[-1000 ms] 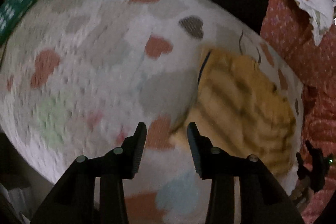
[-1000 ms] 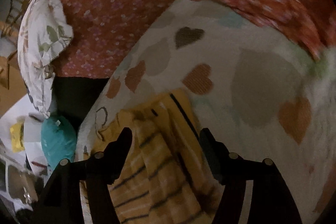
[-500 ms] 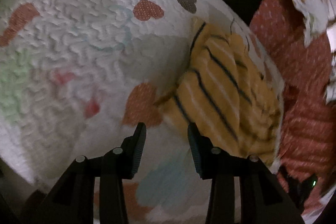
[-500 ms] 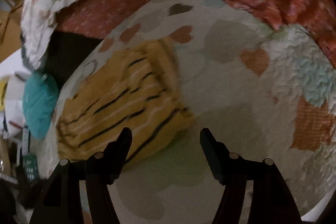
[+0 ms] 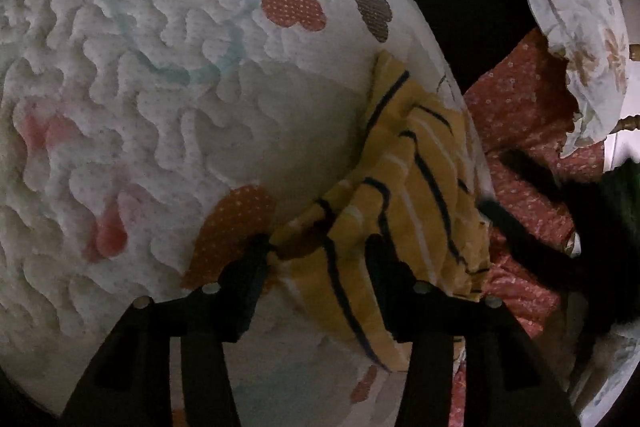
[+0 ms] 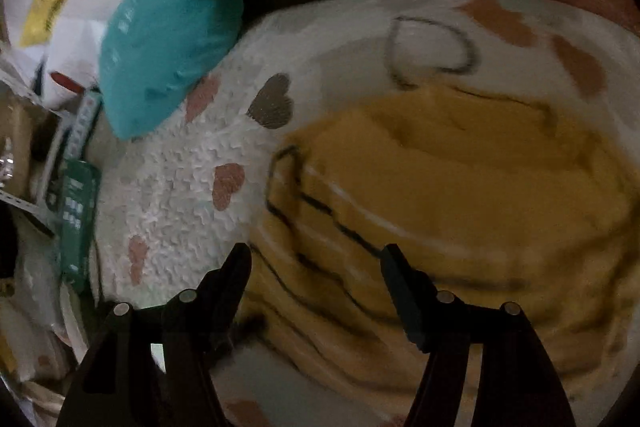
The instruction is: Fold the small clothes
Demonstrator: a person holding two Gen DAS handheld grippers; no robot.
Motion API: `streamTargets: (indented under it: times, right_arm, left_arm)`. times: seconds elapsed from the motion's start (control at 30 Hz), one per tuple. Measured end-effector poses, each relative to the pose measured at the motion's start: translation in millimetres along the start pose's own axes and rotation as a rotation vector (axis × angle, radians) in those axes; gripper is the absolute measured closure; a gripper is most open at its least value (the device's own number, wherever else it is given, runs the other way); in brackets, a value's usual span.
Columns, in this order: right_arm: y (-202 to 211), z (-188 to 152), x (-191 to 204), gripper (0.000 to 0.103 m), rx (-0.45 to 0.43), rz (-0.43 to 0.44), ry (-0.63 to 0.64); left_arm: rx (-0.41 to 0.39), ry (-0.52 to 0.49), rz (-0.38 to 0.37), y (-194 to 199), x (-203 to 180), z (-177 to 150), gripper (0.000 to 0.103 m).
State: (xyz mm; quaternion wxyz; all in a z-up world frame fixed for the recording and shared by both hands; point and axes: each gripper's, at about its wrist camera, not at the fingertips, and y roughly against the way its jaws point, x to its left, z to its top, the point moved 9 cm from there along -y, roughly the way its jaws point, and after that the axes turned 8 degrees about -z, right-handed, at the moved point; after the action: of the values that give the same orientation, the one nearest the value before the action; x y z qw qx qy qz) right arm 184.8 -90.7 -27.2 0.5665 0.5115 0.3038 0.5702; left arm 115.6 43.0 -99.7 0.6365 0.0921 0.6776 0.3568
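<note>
A small yellow garment with dark and white stripes [image 5: 404, 187] lies folded on a white quilted blanket with hearts [image 5: 160, 87]. My left gripper [image 5: 316, 259] is open, with the garment's near corner lying between its fingers. In the right wrist view the same garment [image 6: 460, 195] fills the lower right, blurred. My right gripper [image 6: 316, 263] is open over the garment's striped edge. The right gripper also shows as a dark shape [image 5: 532, 227] at the garment's far side in the left wrist view.
A teal cushion [image 6: 168, 43] lies at the blanket's far edge, with boxes and a green packet [image 6: 78, 219] beyond. A red flowered cloth [image 5: 528, 131] and a white floral pillow [image 5: 580, 27] lie to the right of the garment.
My left gripper moved forward and right until the garment's corner sits between its fingers. My right gripper swung round and closed in on the garment, which now fills its view.
</note>
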Motion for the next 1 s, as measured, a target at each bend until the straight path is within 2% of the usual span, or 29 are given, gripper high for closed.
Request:
streamTargets:
  times: [0.23,0.3,0.37,0.47,0.53,0.57,0.6,0.63,0.7,0.8,0.87,1.0]
  right_arm:
    - [-71,26,41,0.03,0.155,-0.215,0.167]
    - [-84,26,47,0.022,0.195,-0.267,0.227]
    - [-97,21,53,0.018,0.241,-0.331,0.31]
    - [-106,13,58,0.017,0.274,-0.407,0.417]
    - [-108,9,60,0.021,0.267,-0.45,0.468]
    - [-108,7,59,0.032,0.254,-0.482,0.492]
    - [-107,7,58,0.042,0.236,-0.508,0.508]
    - [-104,6,58,0.045,0.216,-0.513,0.515]
    - [-98,3,57,0.065,0.18,-0.516,0.53]
    - [-86,-3,58,0.077,0.141,-0.496,0.541]
    - [-81,-7,59,0.078,0.127,-0.478,0.549]
    - [-73,-10,48,0.078,0.116,-0.428,0.54]
  left_arm:
    - [0.013,0.065,-0.039,-7,-5,-3,0.049]
    - [0.039,0.078,-0.056,-13,-8,-6,0.049]
    - [0.057,0.071,-0.057,-17,-11,-10,0.049]
    - [0.061,0.047,-0.045,-21,-15,-10,0.049]
    - [0.069,0.037,-0.042,-23,-16,-10,0.053]
    - [0.082,0.028,-0.044,-25,-17,-10,0.068]
    - [0.096,0.024,-0.05,-30,-19,-10,0.089]
    - [0.121,0.02,-0.06,-34,-21,-13,0.096]
    - [0.129,0.004,-0.072,-38,-26,-14,0.096]
    - [0.106,-0.064,-0.067,-37,-40,-14,0.096]
    - [0.089,-0.094,-0.045,-37,-45,-16,0.096]
    - [0.068,-0.092,0.007,-44,-43,-17,0.096]
